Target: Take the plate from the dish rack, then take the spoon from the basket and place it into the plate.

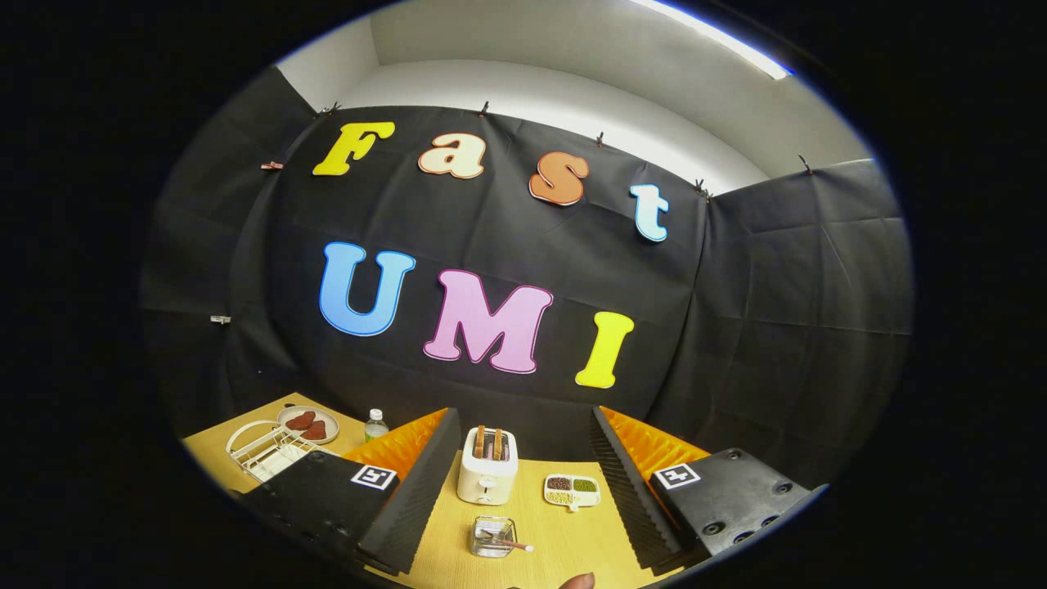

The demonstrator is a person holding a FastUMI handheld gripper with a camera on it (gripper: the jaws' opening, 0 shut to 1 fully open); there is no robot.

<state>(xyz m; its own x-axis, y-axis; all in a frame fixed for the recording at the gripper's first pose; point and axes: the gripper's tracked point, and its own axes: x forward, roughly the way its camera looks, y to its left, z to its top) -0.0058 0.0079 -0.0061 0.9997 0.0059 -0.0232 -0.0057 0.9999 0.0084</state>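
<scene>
hand-held gripper (pixel 523 491): fingers spread wide, holding nothing | spoon (pixel 509 541): in basket (pixel 493 537), mid-counter between the fingers | dish rack (pixel 266 451): far left corner of counter (pixel 564 544), plate (pixel 308 424) just behind it | toaster (pixel 487 466): beyond basket, by far edge

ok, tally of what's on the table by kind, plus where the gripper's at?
Dish rack: 1
Plate: 1
Bottle: 1
Toaster: 1
Snack tray: 1
Basket: 1
Spoon: 1
Total: 7
Hand-held gripper: open, fingers wide apart, nothing held; the basket with the spoon sits between them, toaster beyond.
</scene>
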